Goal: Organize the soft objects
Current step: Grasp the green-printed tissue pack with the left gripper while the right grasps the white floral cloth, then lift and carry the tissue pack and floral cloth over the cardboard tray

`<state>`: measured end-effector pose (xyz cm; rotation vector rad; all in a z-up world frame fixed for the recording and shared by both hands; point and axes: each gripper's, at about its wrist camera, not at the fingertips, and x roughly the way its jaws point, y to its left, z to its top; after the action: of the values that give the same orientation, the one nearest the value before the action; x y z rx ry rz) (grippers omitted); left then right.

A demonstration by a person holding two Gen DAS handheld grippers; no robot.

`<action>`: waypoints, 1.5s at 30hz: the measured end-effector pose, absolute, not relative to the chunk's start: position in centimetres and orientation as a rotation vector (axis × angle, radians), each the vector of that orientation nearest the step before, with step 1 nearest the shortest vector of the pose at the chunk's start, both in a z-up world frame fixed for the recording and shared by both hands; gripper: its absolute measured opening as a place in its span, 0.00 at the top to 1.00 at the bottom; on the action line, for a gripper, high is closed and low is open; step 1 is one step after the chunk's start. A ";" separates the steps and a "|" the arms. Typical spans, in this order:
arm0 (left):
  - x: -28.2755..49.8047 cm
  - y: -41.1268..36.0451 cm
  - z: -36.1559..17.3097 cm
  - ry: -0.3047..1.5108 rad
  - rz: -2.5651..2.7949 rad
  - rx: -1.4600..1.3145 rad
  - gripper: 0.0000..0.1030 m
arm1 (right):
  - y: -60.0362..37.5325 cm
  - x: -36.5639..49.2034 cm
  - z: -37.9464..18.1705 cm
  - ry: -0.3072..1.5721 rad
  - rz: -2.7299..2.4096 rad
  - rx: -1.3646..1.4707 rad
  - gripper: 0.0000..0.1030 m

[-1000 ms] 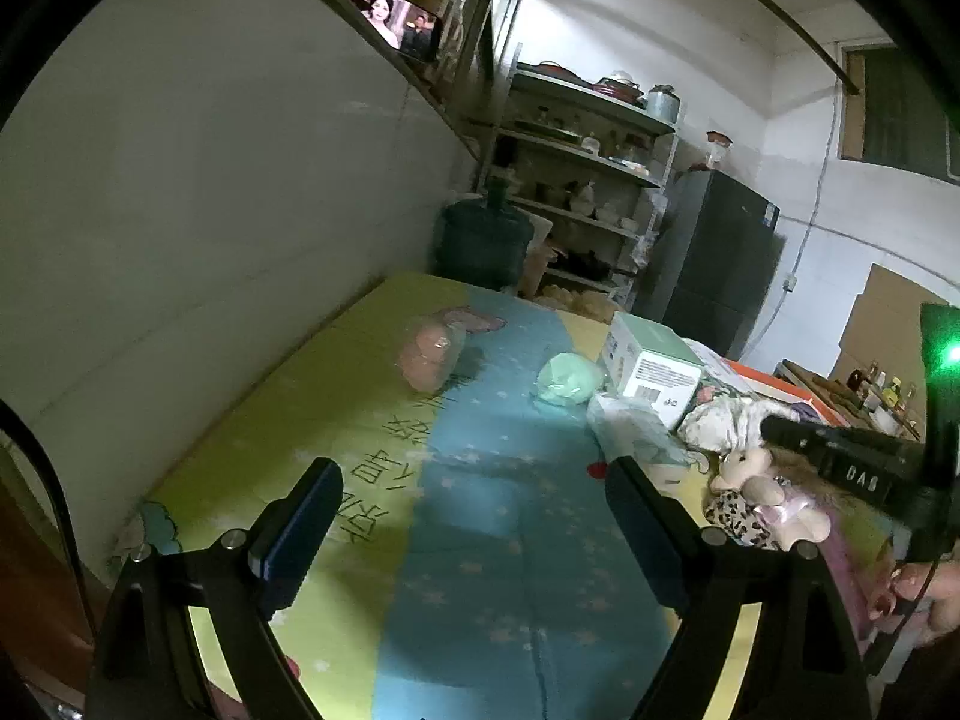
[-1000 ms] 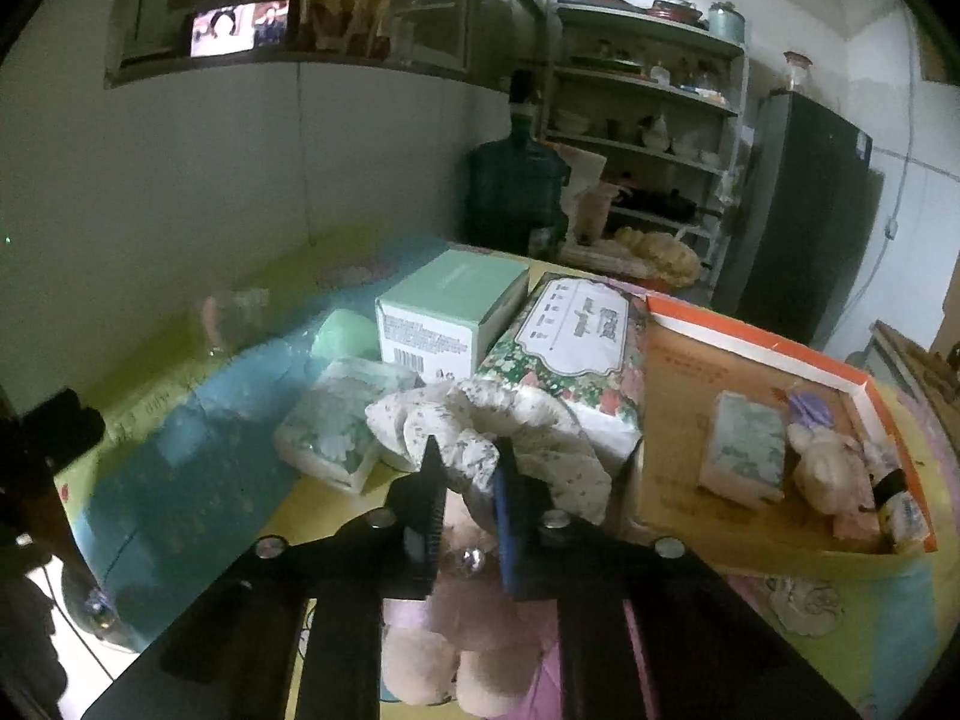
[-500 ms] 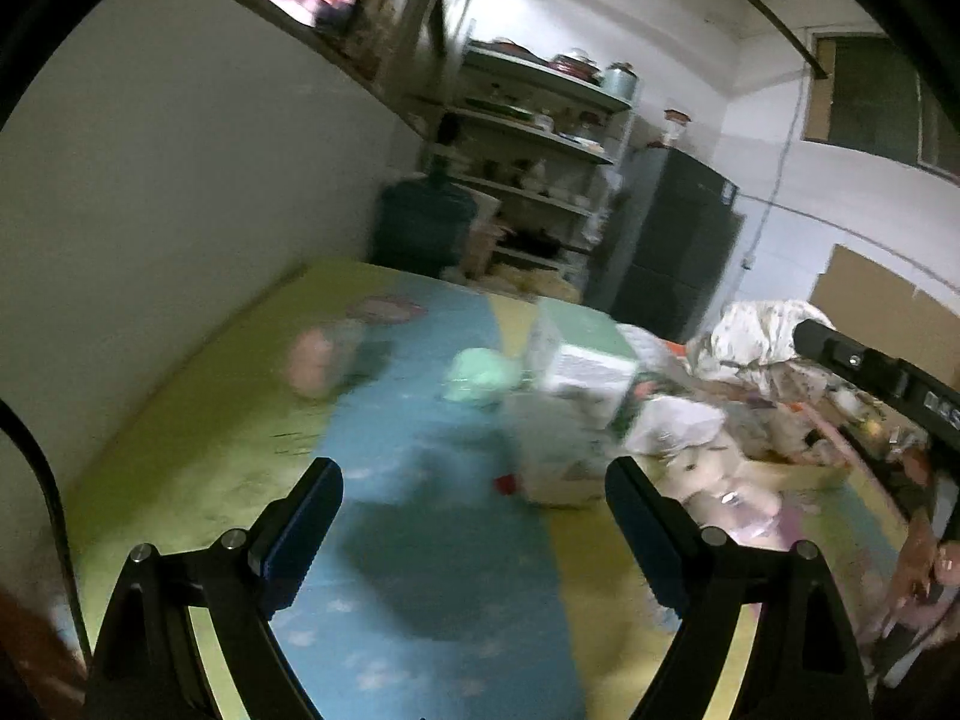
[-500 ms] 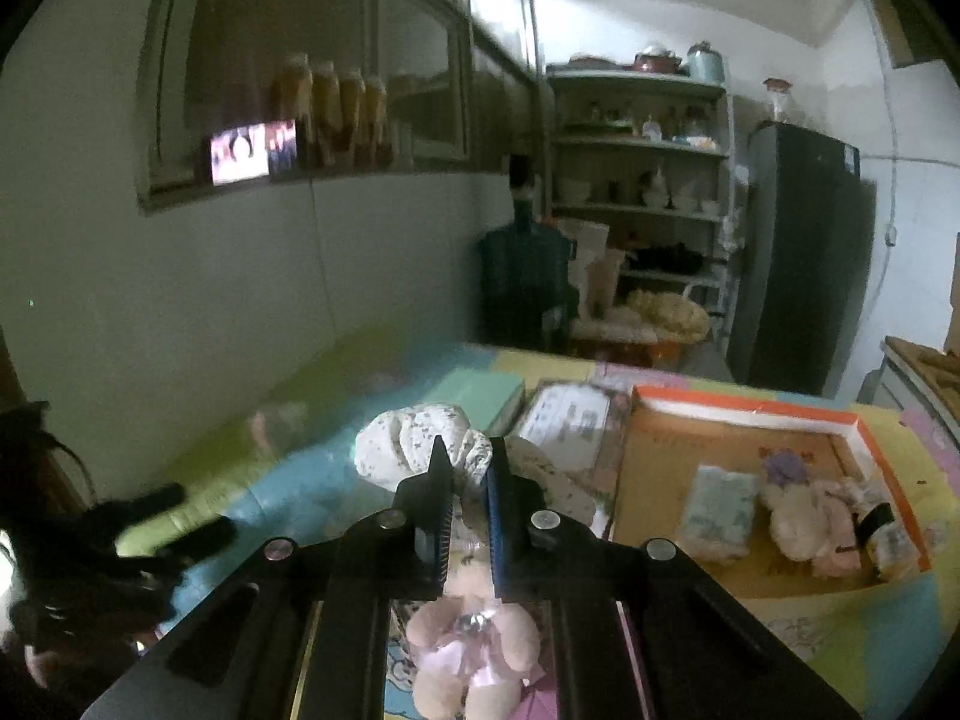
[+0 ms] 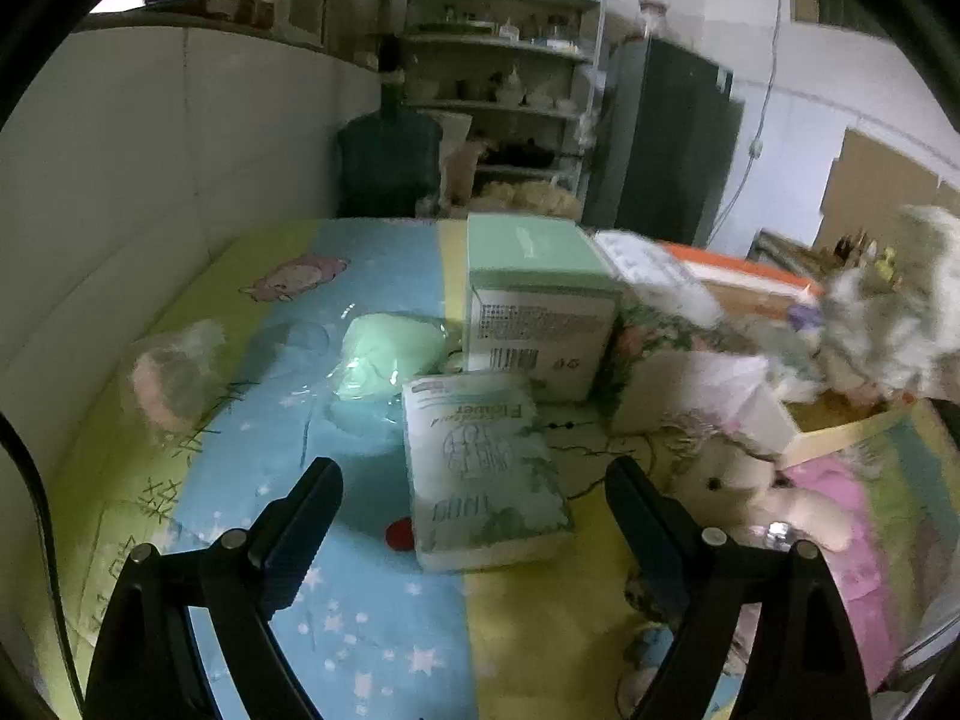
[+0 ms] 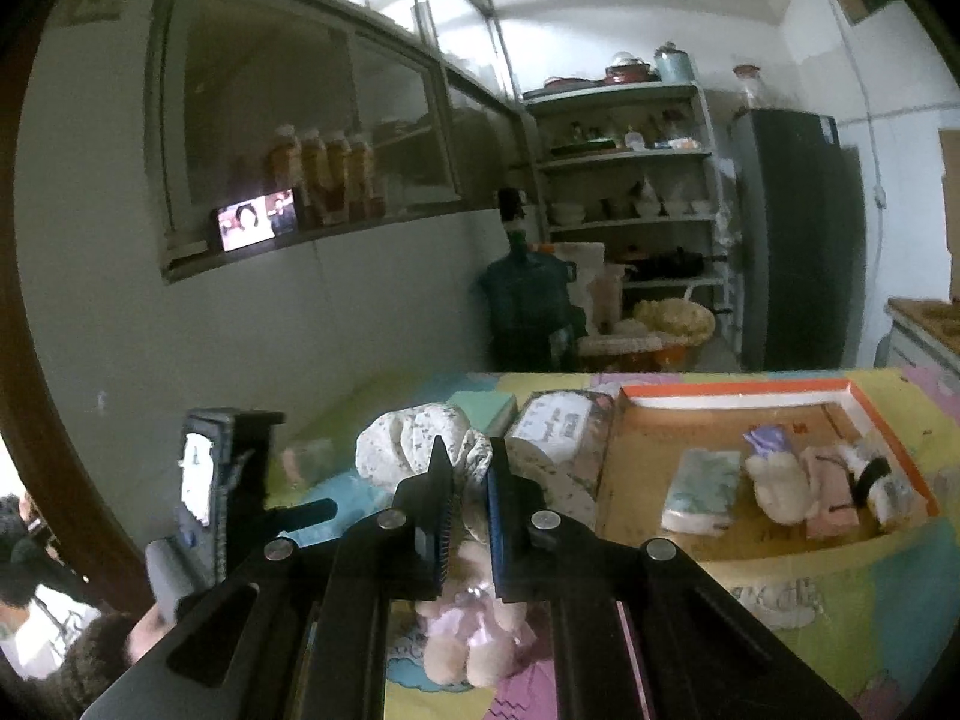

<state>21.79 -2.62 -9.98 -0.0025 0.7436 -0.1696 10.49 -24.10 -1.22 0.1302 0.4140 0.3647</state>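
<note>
Between the nearly closed fingers of the right tool [image 6: 463,483] hangs a white flowered scrunchie [image 6: 414,444], pinched by its near edge and held up above the tabletop [image 6: 840,576]; its ring bulges left and away from the fingers, with no clear long axis; below it on the mat lies a plush toy in pink [image 6: 474,636]. The left wrist view shows the same scrunchie [image 5: 888,312] only as a blur at far right, but alone shows the left tool [image 5: 474,495] with its fingers spread wide and gripping nothing, hovering over a tissue pack [image 5: 480,468] that lies flat, its long side running away from the camera; just beyond stand a green box [image 5: 540,312], a green pouch in clear wrap [image 5: 384,354] and, further left, a pink lump [image 5: 174,372]. Only the right wrist view looks into the orange-rimmed tray [image 6: 744,387], which holds another tissue pack [image 6: 702,489] and small soft things; a flowered tissue packet [image 6: 558,438] lies against the tray's left wall.
</note>
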 end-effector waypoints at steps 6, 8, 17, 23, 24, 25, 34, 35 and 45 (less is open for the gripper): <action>23.4 -3.2 -10.9 0.834 -0.167 0.015 0.13 | -26.0 10.3 -2.0 0.418 0.351 0.166 0.90; 23.8 -2.9 -11.3 0.867 -0.170 -0.008 0.21 | -26.4 10.3 -2.3 0.419 0.347 0.176 0.90; 23.3 -1.7 -10.9 0.838 -0.171 -0.070 0.53 | -28.2 10.1 -2.9 0.422 0.329 0.223 0.90; 22.2 -1.2 -10.2 0.802 -0.174 -0.093 0.54 | -28.9 9.5 -2.6 0.409 0.311 0.226 0.90; 21.9 -1.2 -9.9 0.794 -0.175 -0.095 0.54 | -29.1 9.5 -2.5 0.406 0.307 0.228 0.90; 21.4 -1.2 -9.3 0.776 -0.176 -0.097 0.54 | -29.3 9.3 -2.3 0.401 0.301 0.229 0.90; 17.1 -3.0 -4.0 0.633 -0.252 -0.096 0.54 | -30.5 8.6 -1.0 0.356 0.263 0.222 0.90; 16.8 -3.3 -3.5 0.622 -0.261 -0.092 0.54 | -30.7 8.5 -0.8 0.352 0.259 0.220 0.90; 14.5 -8.6 1.6 0.481 -0.372 -0.062 0.54 | -33.9 7.3 0.9 0.297 0.189 0.203 0.90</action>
<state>14.46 -8.58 1.61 -0.0620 0.4810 -0.3724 7.27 -33.86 0.90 0.2034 0.2969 0.1891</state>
